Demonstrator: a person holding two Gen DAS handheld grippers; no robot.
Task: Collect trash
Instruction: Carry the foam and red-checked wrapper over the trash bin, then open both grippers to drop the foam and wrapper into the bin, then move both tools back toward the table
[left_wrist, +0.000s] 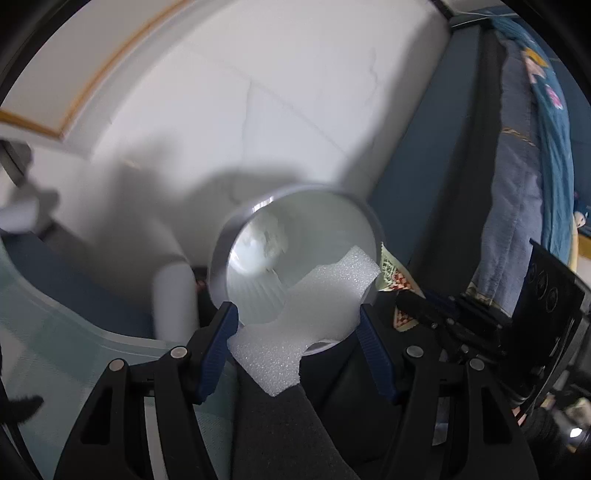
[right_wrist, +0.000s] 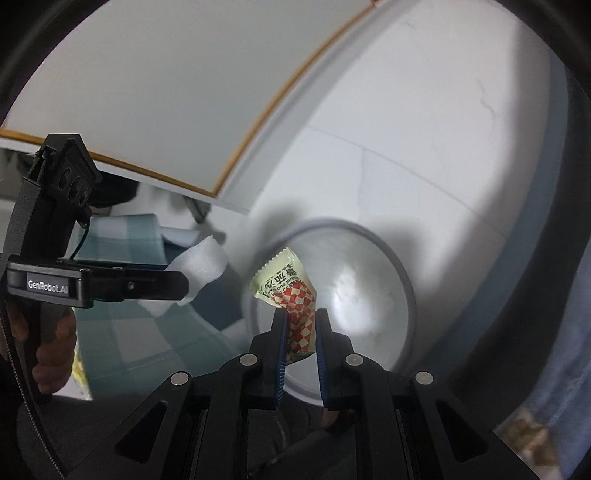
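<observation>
A grey round bin (left_wrist: 295, 254) with a white liner stands on the white floor; it also shows in the right wrist view (right_wrist: 354, 288). My left gripper (left_wrist: 297, 314) is over its rim with jaws wide apart; a white foam piece (left_wrist: 306, 310) lies between them, and it also shows in the right wrist view (right_wrist: 201, 267). I cannot tell if the pads (left_wrist: 218, 347) still touch it. My right gripper (right_wrist: 300, 321) is shut on a green and red-checked snack wrapper (right_wrist: 291, 291), held over the bin. The wrapper shows beside the bin in the left view (left_wrist: 393, 275).
A white board with a gold edge (right_wrist: 147, 92) leans at the upper left. A blue-green checked mat (right_wrist: 122, 325) lies left of the bin. Blue bedding (left_wrist: 532, 155) hangs on the right. Crumpled white trash (left_wrist: 266, 236) lies inside the bin.
</observation>
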